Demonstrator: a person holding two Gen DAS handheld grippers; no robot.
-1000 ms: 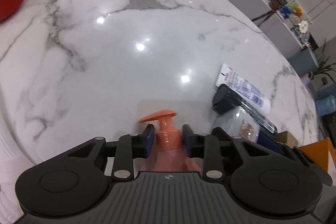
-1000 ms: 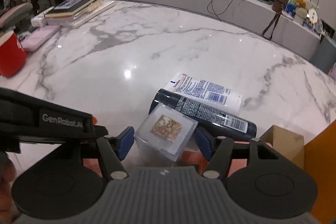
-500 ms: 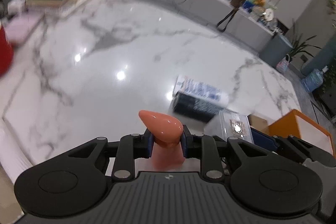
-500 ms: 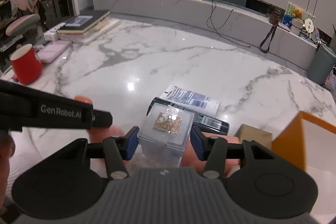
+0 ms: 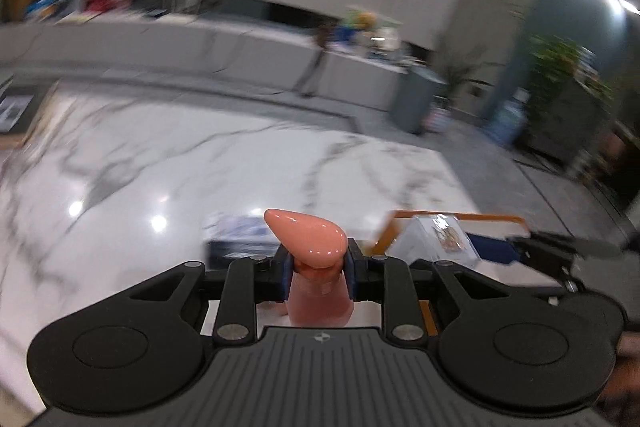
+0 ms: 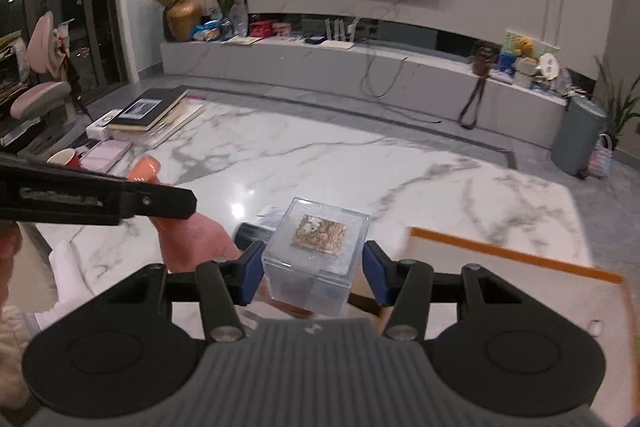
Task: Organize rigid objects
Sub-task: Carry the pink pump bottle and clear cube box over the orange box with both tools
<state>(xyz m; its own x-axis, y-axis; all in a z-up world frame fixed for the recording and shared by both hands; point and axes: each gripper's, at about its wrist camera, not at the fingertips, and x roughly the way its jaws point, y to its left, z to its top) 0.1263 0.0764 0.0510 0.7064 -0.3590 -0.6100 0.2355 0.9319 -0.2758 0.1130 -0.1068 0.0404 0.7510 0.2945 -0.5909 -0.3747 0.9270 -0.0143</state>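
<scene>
My left gripper (image 5: 317,273) is shut on the neck of an orange-pink pump bottle (image 5: 308,237) and holds it upright above the marble table (image 5: 160,163). My right gripper (image 6: 314,273) is shut on a clear plastic box (image 6: 316,251) with a patterned label on top, also lifted off the table. The box also shows in the left wrist view (image 5: 438,241), to the right of the bottle. The bottle shows in the right wrist view (image 6: 188,239), left of the box. An orange-rimmed bin (image 6: 520,259) stands at the right.
A black tube (image 5: 236,253) and a white tube (image 6: 270,215) lie on the table below the grippers. A red mug (image 6: 66,159), a pink case (image 6: 106,153) and stacked books (image 6: 152,113) sit at the far left. A small cardboard box is hidden now.
Both grippers have risen off the table with their objects, and the views have tilted up toward the room. The left view has swung right toward the orange bin.
</scene>
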